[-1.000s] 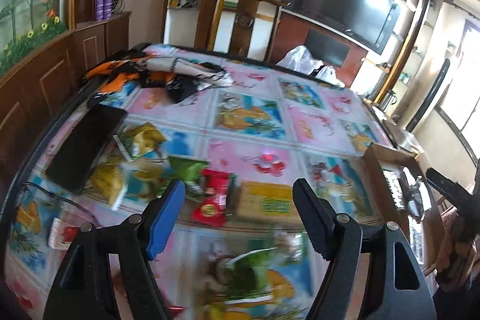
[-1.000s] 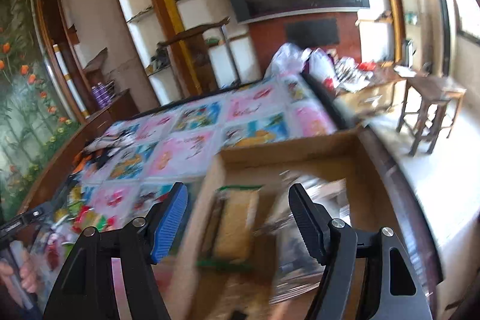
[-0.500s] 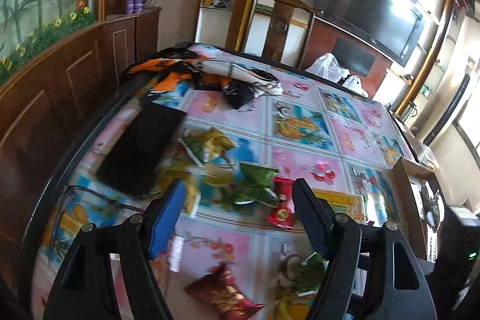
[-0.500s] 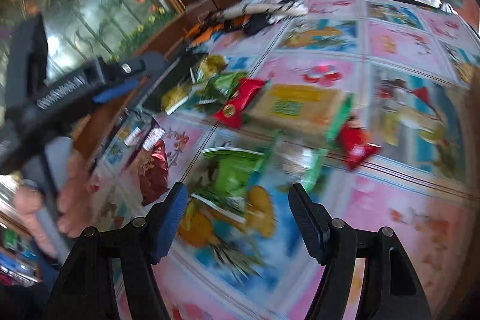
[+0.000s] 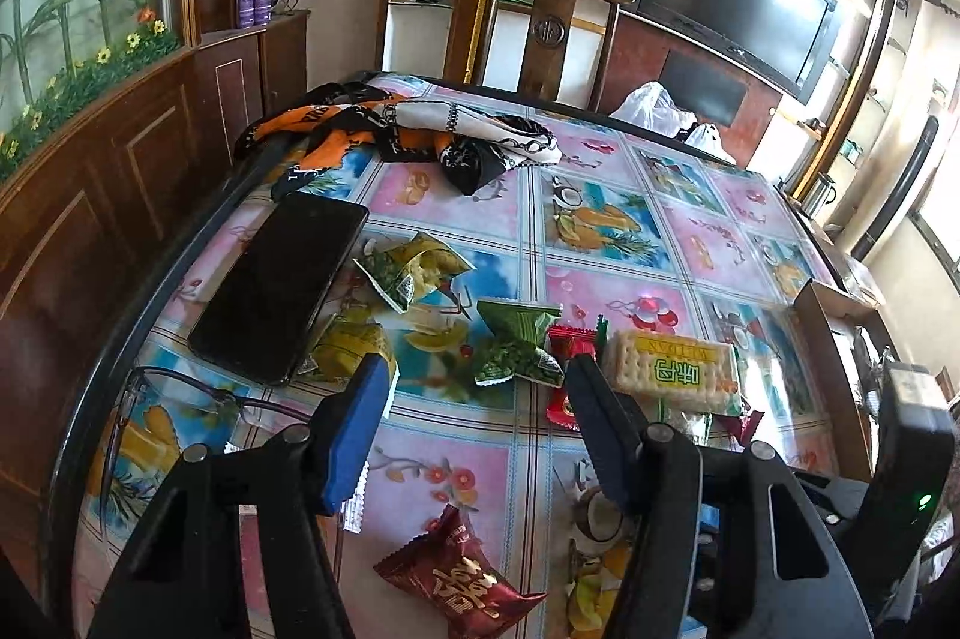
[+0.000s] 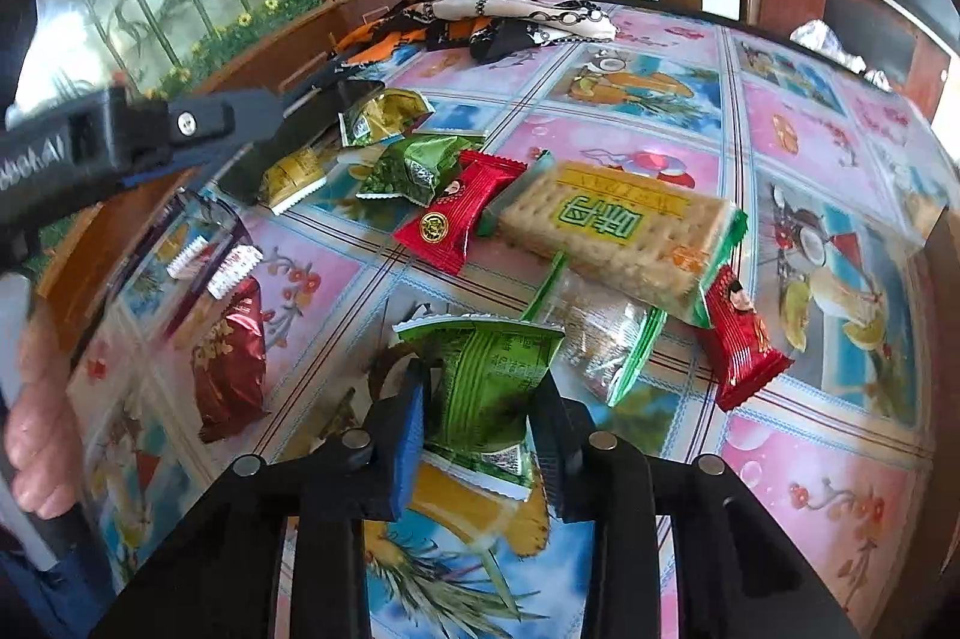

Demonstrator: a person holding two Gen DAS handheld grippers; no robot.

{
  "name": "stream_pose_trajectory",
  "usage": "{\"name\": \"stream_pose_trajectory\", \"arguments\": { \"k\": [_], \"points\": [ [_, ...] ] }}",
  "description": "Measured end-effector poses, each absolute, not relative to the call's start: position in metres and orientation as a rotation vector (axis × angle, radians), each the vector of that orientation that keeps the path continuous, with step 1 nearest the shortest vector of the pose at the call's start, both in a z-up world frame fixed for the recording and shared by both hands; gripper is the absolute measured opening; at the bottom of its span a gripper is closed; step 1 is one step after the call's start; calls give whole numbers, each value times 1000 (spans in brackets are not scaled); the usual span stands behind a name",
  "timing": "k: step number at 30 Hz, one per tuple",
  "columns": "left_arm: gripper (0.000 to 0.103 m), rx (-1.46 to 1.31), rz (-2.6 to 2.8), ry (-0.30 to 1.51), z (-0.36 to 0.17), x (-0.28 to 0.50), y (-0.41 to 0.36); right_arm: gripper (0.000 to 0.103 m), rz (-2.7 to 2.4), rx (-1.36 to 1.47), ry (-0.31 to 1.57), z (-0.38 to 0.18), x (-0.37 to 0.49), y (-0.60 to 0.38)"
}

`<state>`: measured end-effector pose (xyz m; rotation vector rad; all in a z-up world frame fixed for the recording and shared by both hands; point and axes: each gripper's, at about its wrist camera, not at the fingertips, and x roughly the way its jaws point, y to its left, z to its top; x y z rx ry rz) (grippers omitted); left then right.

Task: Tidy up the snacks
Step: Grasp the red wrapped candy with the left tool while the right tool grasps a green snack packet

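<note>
The right hand-held gripper [image 6: 477,435] pinches a green packet [image 6: 489,387], its jaws having just closed onto the wrapper; both pads press its sides, and the packet's lower end is hidden behind the jaws. Whether the packet is lifted or resting on the surface [image 6: 810,495] cannot be told.

The left hand-held gripper [image 5: 474,435] stands spread, its jaws having just narrowed, with nothing between them. It hovers over a dark red packet [image 5: 462,579] lying on the surface [image 5: 456,459]; no contact is seen. In the right wrist view only part of it shows at the left edge, with part of a hand [image 6: 36,429] below.

Elsewhere on the surface lie a cracker pack [image 6: 624,231], its near end resting on a clear wrapper [image 6: 600,339], and a red packet [image 6: 456,213] touching its far end. A second red packet [image 6: 741,339] lies just beside the crackers. A phone [image 5: 282,285] and a scarf [image 5: 420,129] lie further back. A box [image 5: 834,357] is cut off at the right edge of the left wrist view; its contents cannot be made out.
</note>
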<state>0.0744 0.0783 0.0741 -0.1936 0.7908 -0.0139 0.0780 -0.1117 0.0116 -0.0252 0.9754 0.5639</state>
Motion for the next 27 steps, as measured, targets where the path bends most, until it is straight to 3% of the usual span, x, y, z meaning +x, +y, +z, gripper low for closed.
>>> {"name": "stream_pose_trajectory", "arguments": {
  "k": [14,21,27],
  "points": [
    [59,-309,41,901,64,10,87,35,565,101,851,46,74,-149],
    [45,-285,67,963,46,10,71,35,567,144,820,57,72,-162],
    [45,-272,94,1002,30,19,66,35,566,170,806,63,70,-172]
  ]
}}
